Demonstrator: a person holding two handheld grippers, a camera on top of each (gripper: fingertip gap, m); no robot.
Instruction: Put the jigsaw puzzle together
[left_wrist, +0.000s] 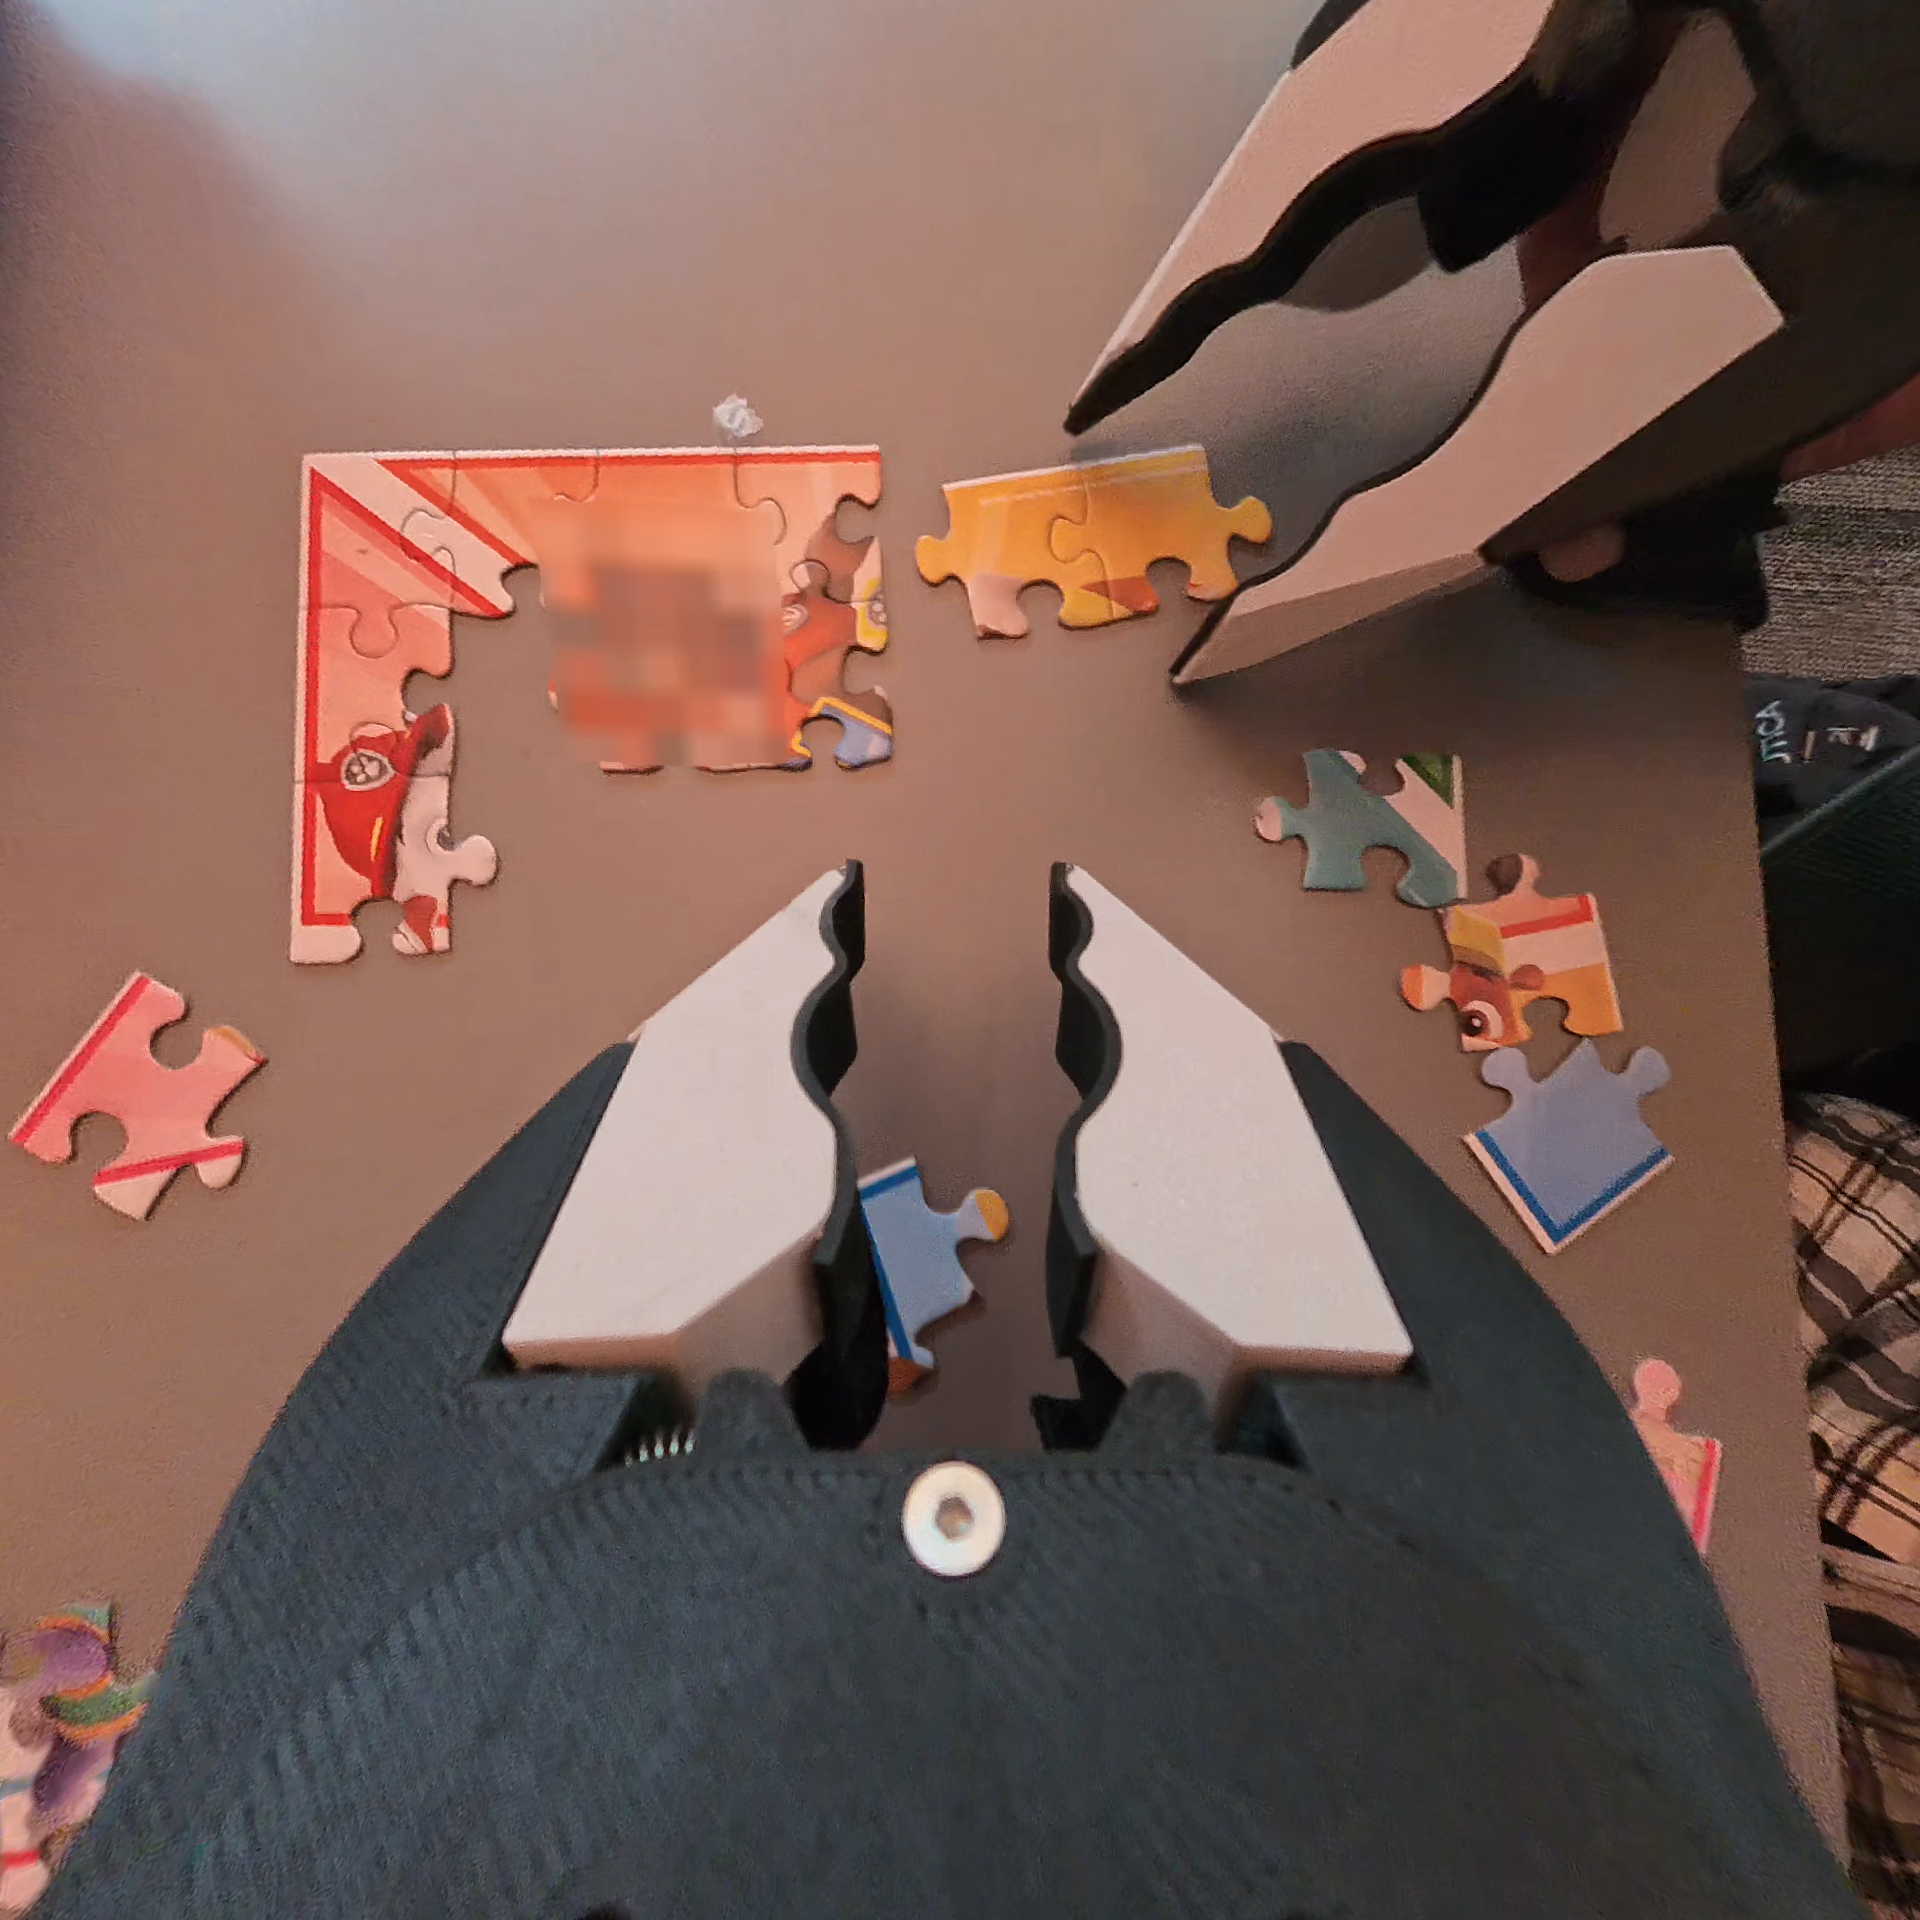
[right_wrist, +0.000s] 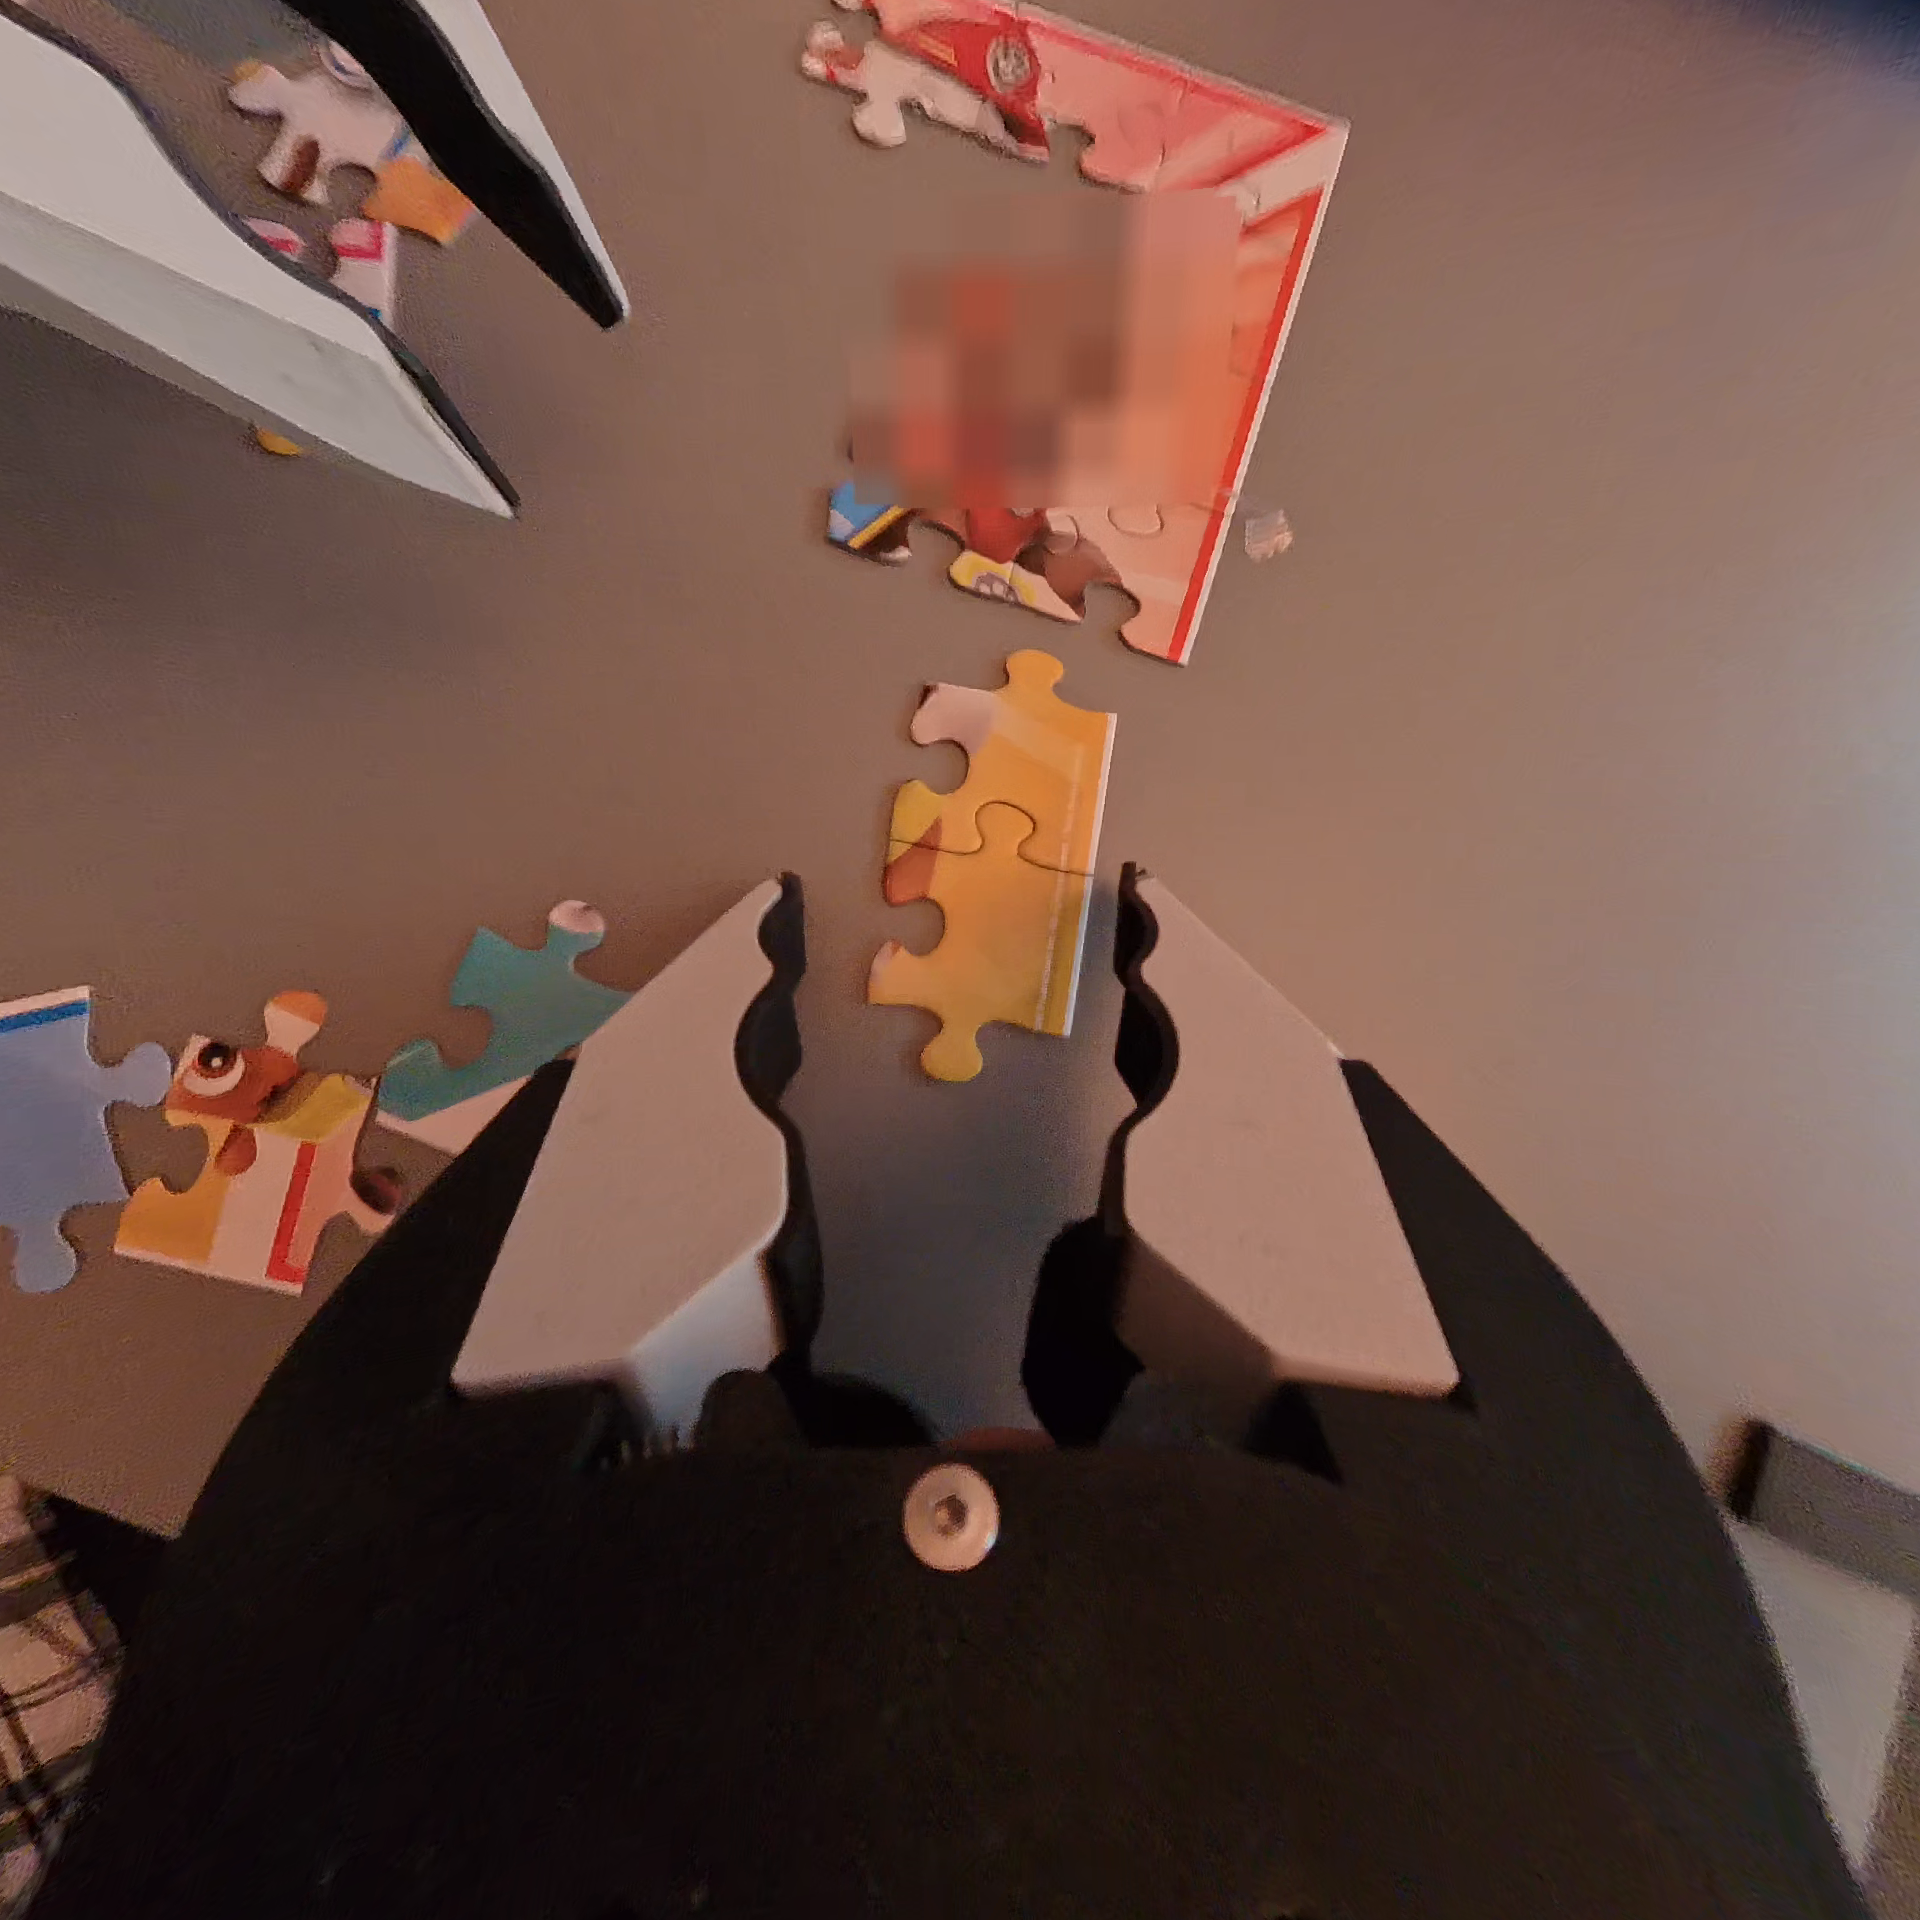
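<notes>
A partly joined red-and-orange puzzle section (left_wrist: 416, 582) lies flat on the brown table (left_wrist: 1039, 779); it also shows in the right wrist view (right_wrist: 1268, 312). A yellow two-piece section (left_wrist: 1091, 535) lies just right of it with a small gap, and shows in the right wrist view (right_wrist: 997, 862). My right gripper (right_wrist: 956, 883) is open and empty, its jaws on either side of the yellow section's near end; it also shows in the left wrist view (left_wrist: 1122, 551). My left gripper (left_wrist: 956, 873) is open and empty, held above the table below the joined section.
Loose pieces lie around: a pink one (left_wrist: 135, 1096) at left, a teal one (left_wrist: 1371, 826), an orange pup piece (left_wrist: 1517, 961) and a blue one (left_wrist: 1574, 1143) at right, a blue one (left_wrist: 925, 1247) under my left gripper. The table's right edge (left_wrist: 1766, 935) borders plaid fabric. My right tips are roughly 10 cm from the orange pup piece (left_wrist: 1517, 961). The right camera catches it too, in the right wrist view (right_wrist: 266, 1150).
</notes>
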